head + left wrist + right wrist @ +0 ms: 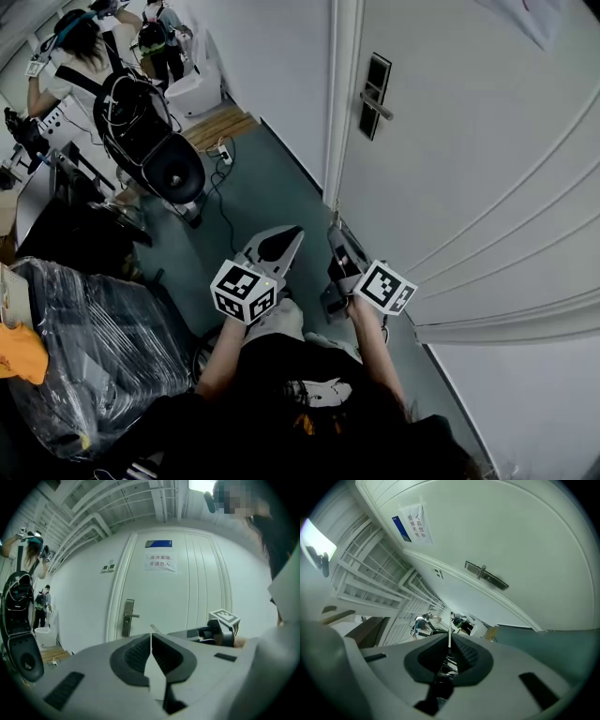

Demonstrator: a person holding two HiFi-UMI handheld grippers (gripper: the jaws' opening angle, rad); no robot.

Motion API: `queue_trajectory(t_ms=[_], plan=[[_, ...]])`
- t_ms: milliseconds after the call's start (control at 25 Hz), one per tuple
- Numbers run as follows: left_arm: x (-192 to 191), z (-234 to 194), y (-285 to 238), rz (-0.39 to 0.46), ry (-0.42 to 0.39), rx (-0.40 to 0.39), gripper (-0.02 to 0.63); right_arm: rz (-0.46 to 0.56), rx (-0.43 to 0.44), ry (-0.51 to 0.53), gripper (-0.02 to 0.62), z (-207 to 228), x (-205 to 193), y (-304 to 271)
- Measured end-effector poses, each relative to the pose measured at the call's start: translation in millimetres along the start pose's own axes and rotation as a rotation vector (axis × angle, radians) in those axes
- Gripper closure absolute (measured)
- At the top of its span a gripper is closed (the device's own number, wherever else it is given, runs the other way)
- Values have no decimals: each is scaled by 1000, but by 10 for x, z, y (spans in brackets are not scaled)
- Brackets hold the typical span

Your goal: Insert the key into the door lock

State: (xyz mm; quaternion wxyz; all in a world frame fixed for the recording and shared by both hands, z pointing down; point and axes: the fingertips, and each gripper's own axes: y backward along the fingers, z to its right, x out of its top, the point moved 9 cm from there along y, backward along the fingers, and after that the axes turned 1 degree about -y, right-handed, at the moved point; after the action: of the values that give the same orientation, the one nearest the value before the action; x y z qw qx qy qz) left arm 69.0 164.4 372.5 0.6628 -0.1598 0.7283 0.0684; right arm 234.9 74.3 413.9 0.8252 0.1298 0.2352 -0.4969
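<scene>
The white door carries a dark lock plate with a lever handle, which shows again in the left gripper view and the right gripper view. My right gripper is shut on a thin metal key; the key tip pokes out of it in the left gripper view. My left gripper is shut with nothing between its jaws. In the head view both grippers, left and right, hang side by side, low and well short of the lock.
A paper notice is stuck high on the door. Another person with gear stands at the far left by a black round device on a stand. A plastic-wrapped bundle lies left. A cable and power strip lie on the teal floor.
</scene>
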Motion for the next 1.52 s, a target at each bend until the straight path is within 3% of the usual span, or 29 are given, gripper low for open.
queue_trajectory(t_ms=[720,1000,1520], plan=[[118,-394,-198,-15,-3,-15,594,6,-19,-10,575,26,166,-437],[-2,-863,-619,-33,9,-45,594,23,-64,-17,575,344,316,-899],[225,-2138,-1289,-36,54,-124,594,57,-132,-13,575,464,634,-2112]])
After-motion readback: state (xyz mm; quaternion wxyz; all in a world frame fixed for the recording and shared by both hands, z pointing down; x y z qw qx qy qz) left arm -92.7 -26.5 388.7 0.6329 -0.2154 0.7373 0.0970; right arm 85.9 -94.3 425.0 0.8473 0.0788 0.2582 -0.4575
